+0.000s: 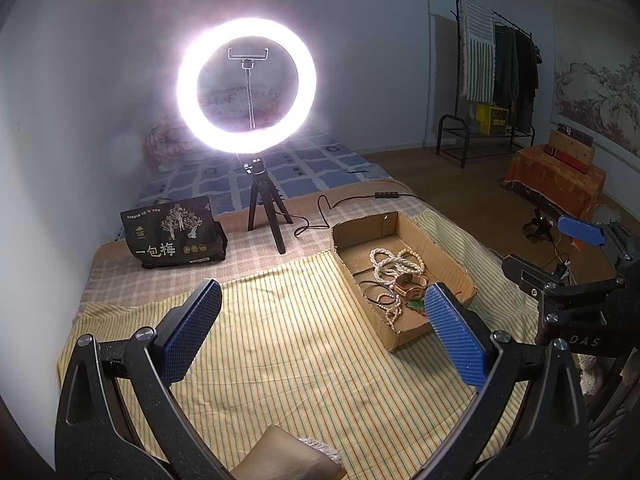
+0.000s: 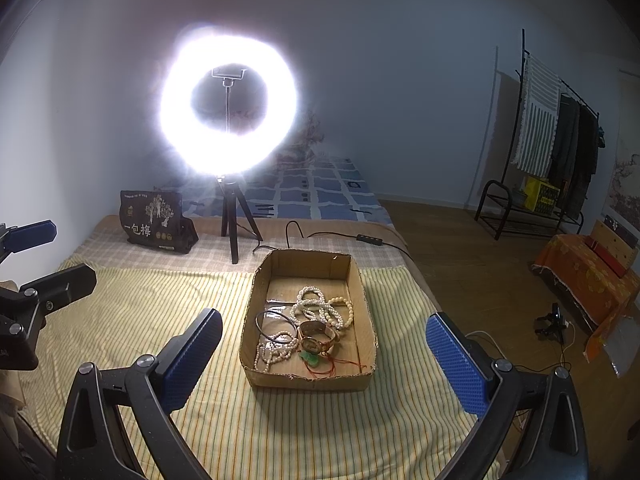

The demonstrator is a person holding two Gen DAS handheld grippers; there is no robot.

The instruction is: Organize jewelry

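A shallow cardboard box (image 2: 362, 292) lies on the striped yellow cloth (image 2: 160, 320); it also shows in the left wrist view (image 1: 444, 256). Inside it lie white bead strands (image 2: 310, 306), a gold watch (image 2: 318, 338), dark bangles (image 2: 274, 324) and a green pendant on red cord (image 2: 314, 359). My right gripper (image 2: 324, 336) is open and empty, hovering just in front of the box. My left gripper (image 1: 322, 316) is open and empty, over the cloth left of the box. The bead strands (image 1: 394, 262) and watch (image 1: 410, 284) show in the left wrist view too.
A lit ring light (image 2: 229, 100) on a small tripod (image 2: 234, 224) stands behind the box, its cable (image 2: 340, 236) trailing right. A dark printed bag (image 2: 158, 222) sits at the back left. The bed's right edge drops to a wooden floor (image 2: 472, 264) with a clothes rack (image 2: 560, 140).
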